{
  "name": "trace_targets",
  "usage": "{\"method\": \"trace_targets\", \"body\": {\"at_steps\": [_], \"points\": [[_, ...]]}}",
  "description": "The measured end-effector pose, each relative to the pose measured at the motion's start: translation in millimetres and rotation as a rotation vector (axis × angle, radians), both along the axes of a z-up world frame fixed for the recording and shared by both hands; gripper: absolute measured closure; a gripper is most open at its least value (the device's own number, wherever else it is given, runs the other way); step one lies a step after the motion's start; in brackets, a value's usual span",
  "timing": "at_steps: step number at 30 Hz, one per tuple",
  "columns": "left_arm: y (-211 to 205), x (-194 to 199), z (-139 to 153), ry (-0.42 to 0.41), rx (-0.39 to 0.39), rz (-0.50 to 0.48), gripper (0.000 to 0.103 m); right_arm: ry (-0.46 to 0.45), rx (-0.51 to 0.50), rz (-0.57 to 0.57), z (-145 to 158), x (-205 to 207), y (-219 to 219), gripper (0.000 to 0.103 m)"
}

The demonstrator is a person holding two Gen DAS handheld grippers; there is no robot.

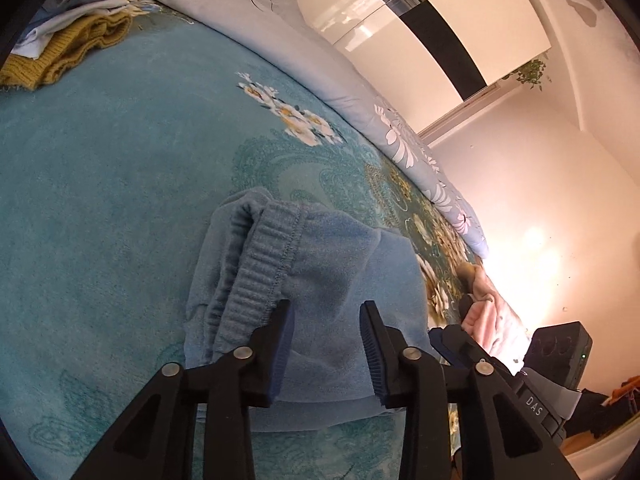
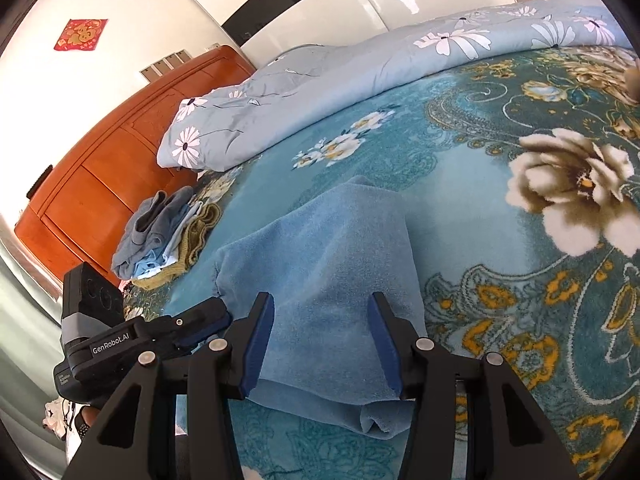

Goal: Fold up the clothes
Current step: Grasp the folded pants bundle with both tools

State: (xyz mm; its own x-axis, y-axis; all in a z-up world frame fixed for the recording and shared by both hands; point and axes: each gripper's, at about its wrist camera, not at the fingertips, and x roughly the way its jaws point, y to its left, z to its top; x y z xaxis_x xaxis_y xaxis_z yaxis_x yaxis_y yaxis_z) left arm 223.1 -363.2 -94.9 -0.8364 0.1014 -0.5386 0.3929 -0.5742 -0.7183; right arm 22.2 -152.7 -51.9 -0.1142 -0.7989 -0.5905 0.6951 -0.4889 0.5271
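A light blue fleece garment (image 1: 320,272) with a ribbed waistband (image 1: 256,264) lies folded on the teal floral bedspread (image 1: 100,168). My left gripper (image 1: 327,312) is open, its jaws just above the garment's near part beside the waistband. In the right wrist view the same garment (image 2: 320,248) lies flat. My right gripper (image 2: 321,306) is open over its near edge, holding nothing. The left gripper's body (image 2: 132,340) shows at the left of the right wrist view.
A pile of clothes, grey-blue, white and mustard knit (image 1: 68,40), sits at the far corner of the bed (image 2: 160,232). A rolled pale blue floral duvet (image 2: 360,64) lies along the far side. An orange wooden headboard (image 2: 100,168) stands behind. A pink item (image 1: 488,312) lies at the bed edge.
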Motion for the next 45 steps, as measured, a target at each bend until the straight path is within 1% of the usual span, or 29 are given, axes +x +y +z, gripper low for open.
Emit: {"method": "trace_targets", "body": {"at_steps": [1, 2, 3, 5, 8, 11, 13, 17, 23, 29, 34, 37, 38, 39, 40, 42, 45], "points": [[-2.5, 3.8, 0.7, 0.009, 0.002, 0.016, 0.050, 0.008, -0.007, -0.003, 1.9, -0.9, 2.5, 0.053], [-6.9, 9.7, 1.9, 0.018, -0.001, 0.050, 0.038, 0.006, -0.009, -0.017, 0.3, -4.2, 5.4, 0.053], [-11.3, 15.6, 3.2, 0.026, -0.004, 0.083, 0.030, -0.007, -0.008, -0.038, -3.6, -8.9, 8.6, 0.048], [-19.3, 21.1, -3.0, 0.015, 0.008, 0.121, 0.025, -0.042, -0.004, -0.080, -13.4, -18.9, 15.1, 0.043], [-30.1, 24.1, -18.8, -0.021, 0.049, 0.150, 0.024, -0.167, -0.029, -0.110, -35.3, -32.7, 23.0, 0.042], [-33.8, 18.0, -39.5, -0.039, 0.138, 0.121, 0.024, -0.291, -0.095, -0.095, -51.7, -41.4, 26.2, 0.039], [-33.8, 14.5, -47.0, -0.033, 0.162, 0.102, 0.024, -0.360, -0.134, -0.085, -60.5, -46.7, 27.4, 0.039], [-33.8, 6.0, -49.0, -0.020, 0.152, 0.052, 0.024, -0.398, -0.169, -0.061, -63.6, -52.0, 22.3, 0.039], [-36.5, -3.7, -51.5, -0.016, 0.160, 0.018, 0.024, -0.390, -0.172, -0.023, -61.5, -54.6, 6.1, 0.039], [-35.9, -4.0, -50.5, -0.007, 0.155, 0.001, 0.024, -0.386, -0.166, -0.016, -62.7, -56.5, -3.3, 0.038], [-35.7, 1.4, -50.1, 0.016, 0.168, 0.003, 0.026, -0.379, -0.171, -0.015, -60.9, -53.4, -3.4, 0.037], [-35.2, 6.0, -50.6, 0.009, 0.171, 0.025, 0.034, -0.393, -0.186, -0.020, -61.4, -53.1, -0.8, 0.038], [-35.0, 7.9, -51.7, 0.010, 0.177, 0.036, 0.039, -0.399, -0.190, -0.023, -61.9, -53.0, 0.1, 0.039], [-35.1, 10.2, -53.2, 0.012, 0.186, 0.047, 0.047, -0.404, -0.190, -0.026, -62.2, -52.9, 0.7, 0.042], [-35.3, 13.1, -55.2, 0.018, 0.199, 0.058, 0.050, -0.409, -0.186, -0.027, -62.3, -52.9, 1.4, 0.045], [-35.3, 17.9, -58.2, 0.030, 0.220, 0.073, 0.057, -0.422, -0.179, -0.027, -61.8, -52.7, 2.3, 0.055], [-33.0, 21.1, -56.3, 0.041, 0.219, 0.081, 0.060, -0.424, -0.173, -0.023, -57.7, -50.3, 3.3, 0.059]]}}
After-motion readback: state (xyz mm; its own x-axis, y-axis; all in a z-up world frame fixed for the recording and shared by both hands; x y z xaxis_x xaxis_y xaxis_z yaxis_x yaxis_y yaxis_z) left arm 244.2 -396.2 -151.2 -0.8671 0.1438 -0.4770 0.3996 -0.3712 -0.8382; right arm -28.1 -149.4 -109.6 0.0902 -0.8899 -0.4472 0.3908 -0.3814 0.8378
